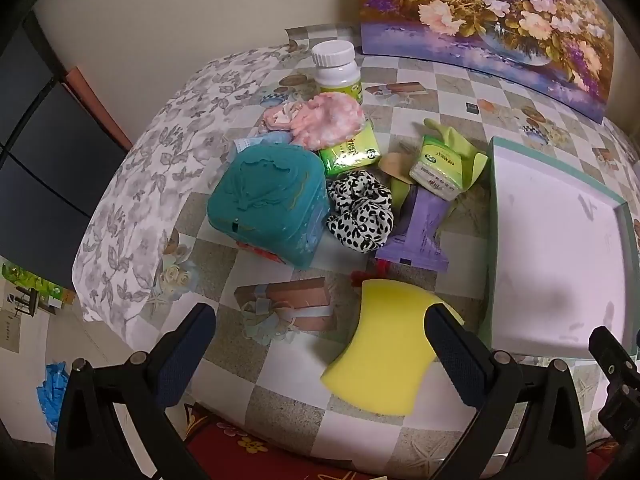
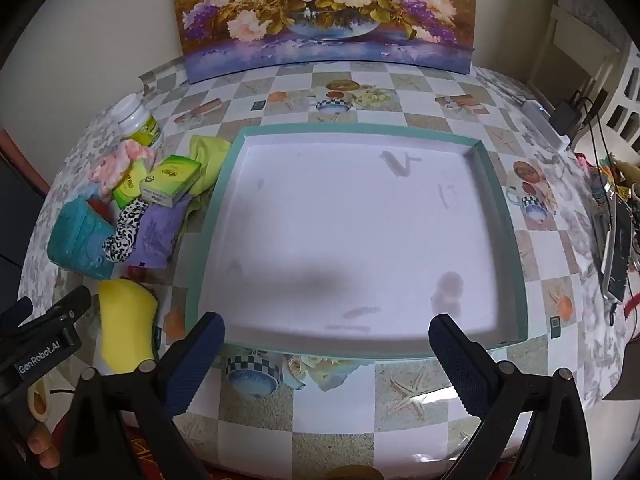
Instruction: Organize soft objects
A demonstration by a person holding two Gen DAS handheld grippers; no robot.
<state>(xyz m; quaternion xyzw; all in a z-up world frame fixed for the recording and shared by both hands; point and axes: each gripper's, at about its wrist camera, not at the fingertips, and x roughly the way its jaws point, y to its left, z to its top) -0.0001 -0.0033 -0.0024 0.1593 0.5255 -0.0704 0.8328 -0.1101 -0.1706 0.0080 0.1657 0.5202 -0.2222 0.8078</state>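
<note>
- Table (image 2: 360,408): covered by a checked cloth printed with cups, starfish and gift boxes; a grey leaf-patterned cloth (image 1: 132,184) hangs over its left edge.
- Flower painting (image 2: 324,12): stands upright at the table's far edge, against the cream wall.
- White screw-cap bottle (image 1: 338,70) with yellow-green label: upright, near the painting's left end.
- Dark cabinet (image 1: 36,168): left of the table, with a reddish-brown panel beside it.
- Blue crumpled material (image 1: 50,392): on the floor, lower left.
- Power strip with a black plug and cables (image 2: 560,120): on the table's far right.
- Flat dark device (image 2: 618,248): at the right edge, details unclear.
</note>
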